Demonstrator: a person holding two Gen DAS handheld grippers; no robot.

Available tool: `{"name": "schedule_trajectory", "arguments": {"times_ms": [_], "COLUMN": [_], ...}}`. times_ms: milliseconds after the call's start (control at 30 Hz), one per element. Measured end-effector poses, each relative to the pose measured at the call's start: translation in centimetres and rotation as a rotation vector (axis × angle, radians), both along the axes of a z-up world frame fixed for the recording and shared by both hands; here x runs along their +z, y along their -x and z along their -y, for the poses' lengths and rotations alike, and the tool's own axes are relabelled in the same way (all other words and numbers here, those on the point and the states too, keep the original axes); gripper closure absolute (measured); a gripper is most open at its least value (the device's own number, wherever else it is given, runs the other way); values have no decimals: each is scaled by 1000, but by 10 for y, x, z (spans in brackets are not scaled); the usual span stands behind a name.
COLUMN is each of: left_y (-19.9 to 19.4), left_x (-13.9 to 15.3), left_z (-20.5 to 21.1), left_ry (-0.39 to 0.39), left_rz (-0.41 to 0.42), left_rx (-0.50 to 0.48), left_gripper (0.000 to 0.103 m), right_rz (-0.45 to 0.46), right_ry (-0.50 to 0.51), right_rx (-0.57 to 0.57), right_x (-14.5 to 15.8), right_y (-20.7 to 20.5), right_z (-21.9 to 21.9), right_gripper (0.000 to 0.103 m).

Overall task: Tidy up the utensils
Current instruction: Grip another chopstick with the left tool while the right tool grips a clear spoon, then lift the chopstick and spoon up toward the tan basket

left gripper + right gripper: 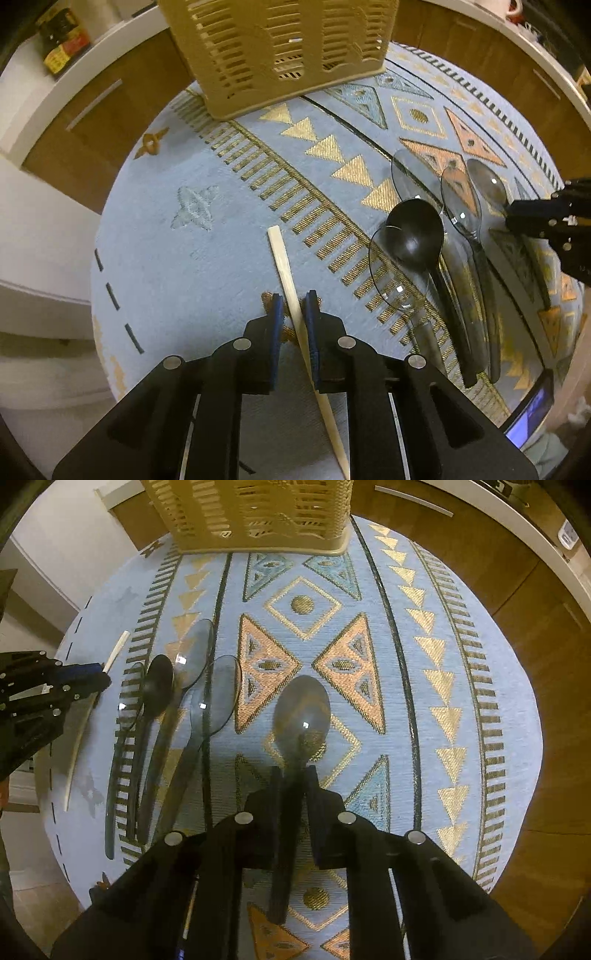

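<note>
My left gripper (293, 299) is shut on a pale wooden chopstick (284, 258) that points forward over the blue patterned cloth (177, 258). My right gripper (293, 771) is shut on the handle of a smoky clear plastic spoon (302, 710), bowl forward over the cloth. A black spoon (415, 232) and several clear plastic spoons (461, 199) lie side by side on the cloth between the grippers; they also show in the right wrist view (192, 686). A beige slotted utensil basket (280, 48) stands at the far edge, also in the right wrist view (255, 509).
The cloth covers a small round table (461, 701). Brown cabinets with a white counter (92, 103) curve behind it. A dark jar (62, 37) stands on the counter at far left. A phone screen (532, 413) glows at lower right. My left gripper shows in the right wrist view (99, 675).
</note>
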State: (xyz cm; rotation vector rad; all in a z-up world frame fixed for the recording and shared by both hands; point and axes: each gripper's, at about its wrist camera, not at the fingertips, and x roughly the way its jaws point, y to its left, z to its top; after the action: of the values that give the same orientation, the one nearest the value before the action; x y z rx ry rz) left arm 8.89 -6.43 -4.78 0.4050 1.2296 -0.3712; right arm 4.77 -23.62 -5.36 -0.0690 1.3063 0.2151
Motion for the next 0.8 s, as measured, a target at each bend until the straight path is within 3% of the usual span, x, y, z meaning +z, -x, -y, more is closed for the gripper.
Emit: {"name": "schedule_trajectory", "arguments": {"times_ms": [133,233,333,500,800], "left_y": [10,14,19,32,39], "left_x": [-1,1,7,30,98], "left_z": [10,9,-2,-14,-32], "left_ry": [-49,-30,57,204,464], "left_rz": [58,69,75,170,386], "left_rx": [-21,-3,15,41,116], "left_gripper": [99,99,99,99,99], "right_rz": [17,24,55,144,384], "right_ry": [-14,-32,-73,-125,-301], "right_rx": [1,-10,-10,7,7], "right_x": [1,1,5,21,88], "right_y": [4,6,9,17,24], "right_z": [5,10,15,12,18], "right_gripper": [93,93,93,93,93]}}
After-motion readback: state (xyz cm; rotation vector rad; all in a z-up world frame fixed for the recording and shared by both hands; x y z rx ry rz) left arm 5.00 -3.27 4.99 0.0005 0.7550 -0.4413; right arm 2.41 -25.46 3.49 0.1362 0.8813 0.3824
